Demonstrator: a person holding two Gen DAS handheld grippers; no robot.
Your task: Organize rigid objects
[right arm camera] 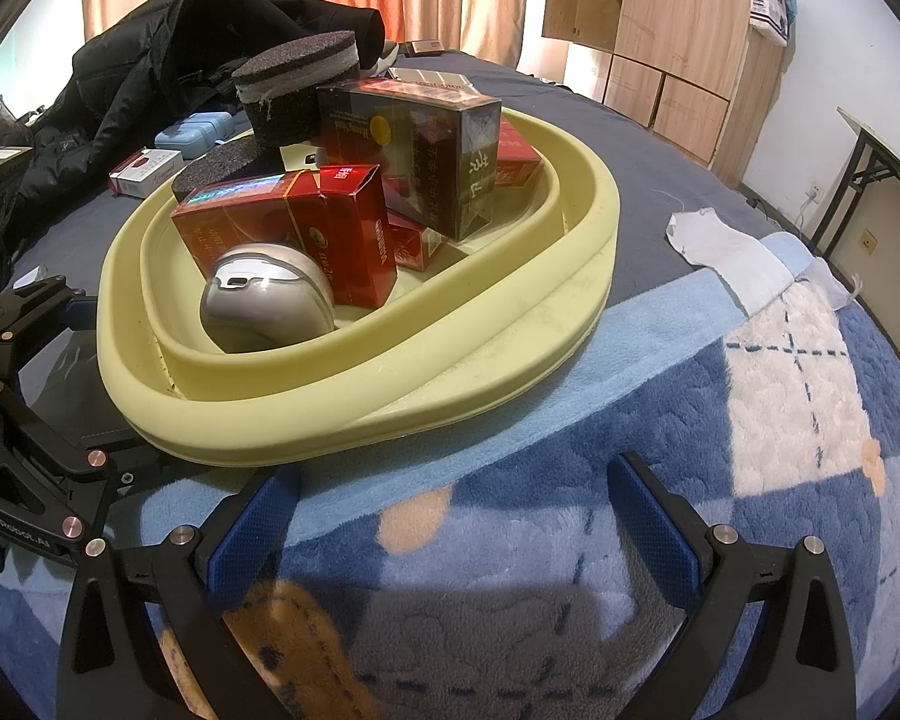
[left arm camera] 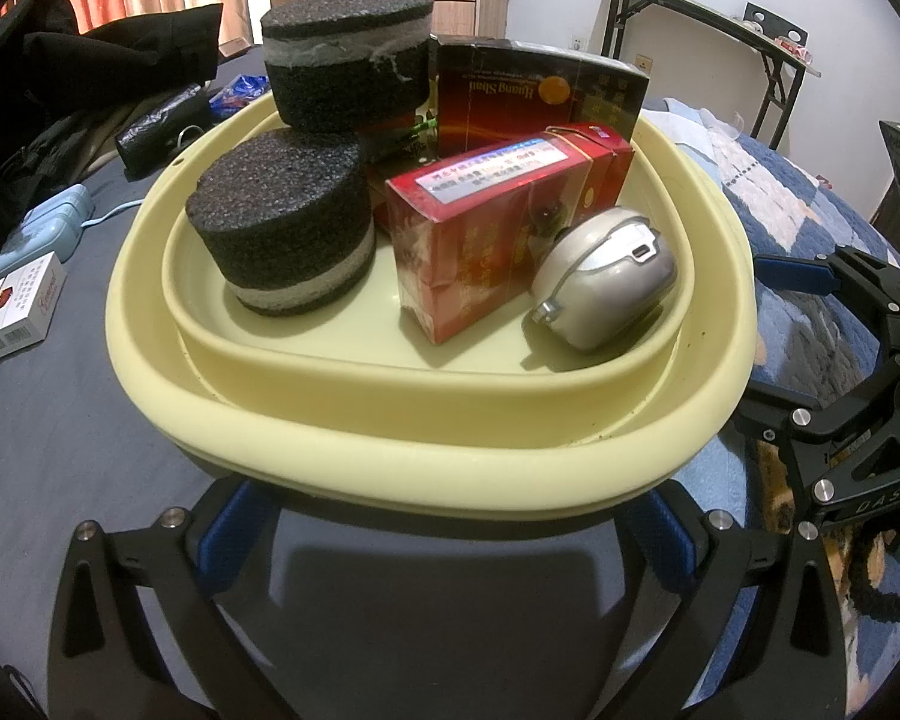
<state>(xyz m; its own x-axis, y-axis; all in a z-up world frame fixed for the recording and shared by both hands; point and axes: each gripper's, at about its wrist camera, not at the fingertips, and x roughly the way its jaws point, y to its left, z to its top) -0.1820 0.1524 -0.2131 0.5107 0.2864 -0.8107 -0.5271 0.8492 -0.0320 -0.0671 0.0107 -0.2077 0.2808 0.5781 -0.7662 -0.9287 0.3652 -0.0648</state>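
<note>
A pale yellow basin (left arm camera: 426, 450) sits on the bed and holds several things. Inside are two black foam cylinders (left arm camera: 282, 234) with grey bands, one stacked higher (left arm camera: 348, 60). A red carton (left arm camera: 486, 228) stands in the middle, with a dark "Huang Shan" box (left arm camera: 528, 96) behind it. A silver rounded device (left arm camera: 606, 276) leans on the carton at the front right. My left gripper (left arm camera: 447, 540) is open just short of the basin's near rim, holding nothing. My right gripper (right arm camera: 450, 522) is open over the blue blanket, beside the basin (right arm camera: 510, 324), and empty.
A white and red cigarette pack (left arm camera: 18, 312) and a light blue case (left arm camera: 42, 228) lie on the dark sheet left of the basin. A black jacket (right arm camera: 168, 60) is piled behind. A white sock (right arm camera: 726, 252) lies right of the basin. A folding table (left arm camera: 720, 30) stands by the wall.
</note>
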